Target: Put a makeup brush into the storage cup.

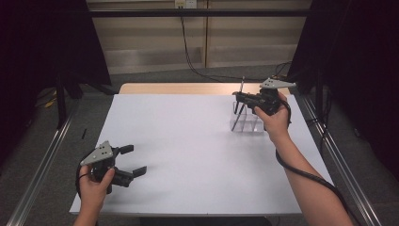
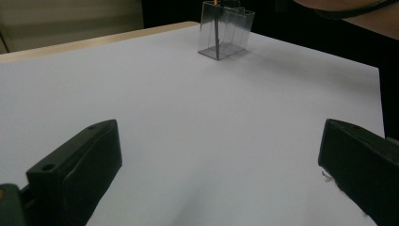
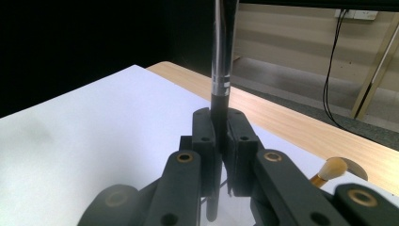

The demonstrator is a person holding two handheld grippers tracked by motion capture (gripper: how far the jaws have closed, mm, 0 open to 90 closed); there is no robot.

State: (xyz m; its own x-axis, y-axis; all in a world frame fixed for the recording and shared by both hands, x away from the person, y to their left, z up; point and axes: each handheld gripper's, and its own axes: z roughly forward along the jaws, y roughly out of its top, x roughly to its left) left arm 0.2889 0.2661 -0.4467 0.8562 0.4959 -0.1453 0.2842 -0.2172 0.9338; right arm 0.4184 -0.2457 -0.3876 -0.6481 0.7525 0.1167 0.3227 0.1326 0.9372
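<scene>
the right gripper is up at the far right part of the white worktop. its fingers are pressed tight on a thin dark stick, maybe a pen or a brush. the stick stands almost straight up, a bit tilted. its low end goes down into a clear box that sits on the worktop just under the gripper. in the right gripper view a small tan tip with a gold neck pokes up near the box.

the left gripper is at the near left part of the worktop, well apart from the box. its fingers are spread wide, and they hold nothing.
</scene>
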